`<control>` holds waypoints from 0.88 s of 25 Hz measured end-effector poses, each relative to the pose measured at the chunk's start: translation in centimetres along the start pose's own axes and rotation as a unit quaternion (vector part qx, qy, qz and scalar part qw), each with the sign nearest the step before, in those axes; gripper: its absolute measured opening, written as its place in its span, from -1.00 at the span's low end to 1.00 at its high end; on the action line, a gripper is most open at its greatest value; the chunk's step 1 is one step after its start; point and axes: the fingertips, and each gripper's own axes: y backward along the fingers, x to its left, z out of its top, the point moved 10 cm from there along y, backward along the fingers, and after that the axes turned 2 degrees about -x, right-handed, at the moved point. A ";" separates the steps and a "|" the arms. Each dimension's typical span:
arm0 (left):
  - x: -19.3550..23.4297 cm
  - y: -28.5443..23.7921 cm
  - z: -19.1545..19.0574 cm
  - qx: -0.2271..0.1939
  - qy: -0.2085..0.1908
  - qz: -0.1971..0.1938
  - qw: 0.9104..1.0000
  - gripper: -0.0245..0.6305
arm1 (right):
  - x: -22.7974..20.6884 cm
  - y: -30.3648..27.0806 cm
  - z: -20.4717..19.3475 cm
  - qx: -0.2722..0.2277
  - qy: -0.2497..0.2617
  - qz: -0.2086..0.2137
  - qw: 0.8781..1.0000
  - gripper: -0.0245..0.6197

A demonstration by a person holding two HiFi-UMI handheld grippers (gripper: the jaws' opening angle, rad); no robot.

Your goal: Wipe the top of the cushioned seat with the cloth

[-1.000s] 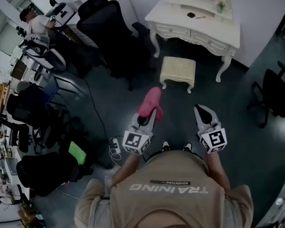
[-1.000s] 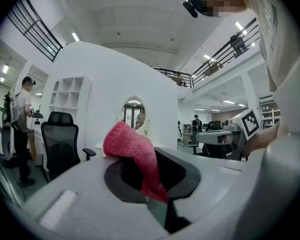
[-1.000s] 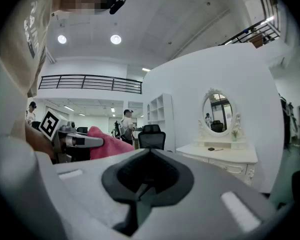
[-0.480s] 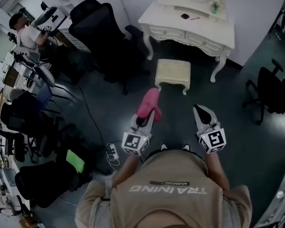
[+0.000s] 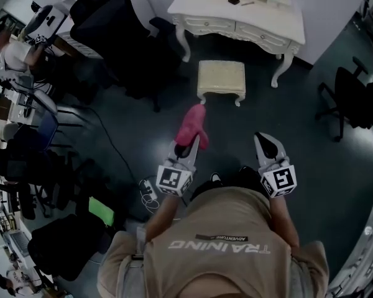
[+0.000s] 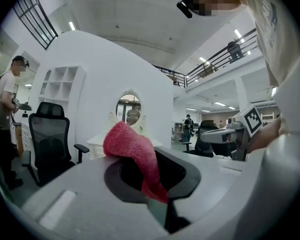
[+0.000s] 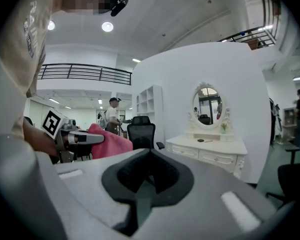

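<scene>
A cream cushioned seat [image 5: 221, 79] stands on the dark floor in front of a white dressing table [image 5: 236, 15]. My left gripper [image 5: 190, 145] is shut on a pink cloth [image 5: 191, 125], which bulges forward out of its jaws [image 6: 132, 151] and hangs well short of the seat. My right gripper [image 5: 265, 144] is shut and holds nothing; in its own view the jaws meet [image 7: 146, 176]. Both grippers are held at waist height, side by side, pointing toward the seat. The left gripper and the cloth [image 7: 107, 143] show at the left of the right gripper view.
A black office chair [image 5: 121, 30] stands left of the dressing table, another [image 5: 354, 101] at the right. More chairs and desks crowd the left side [image 5: 25, 148]. A cable and power strip [image 5: 148, 191] lie on the floor by my left foot. A person [image 5: 12, 42] works at far left.
I have walked forward: the seat and dressing table have come nearer and slid up the head view. Both grippers keep their pose, the cloth still in the left one.
</scene>
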 end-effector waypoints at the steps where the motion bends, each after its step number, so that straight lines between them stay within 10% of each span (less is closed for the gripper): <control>1: 0.4 -0.2 -0.3 0.004 0.002 0.002 1.000 -0.80 | -0.2 -0.2 -0.2 0.006 -0.004 -0.002 1.000 -0.91; 22: 2.7 -19.4 4.1 0.020 -0.017 0.076 0.997 -0.80 | -19.0 -13.3 0.9 -0.012 -0.021 0.078 0.997 -0.91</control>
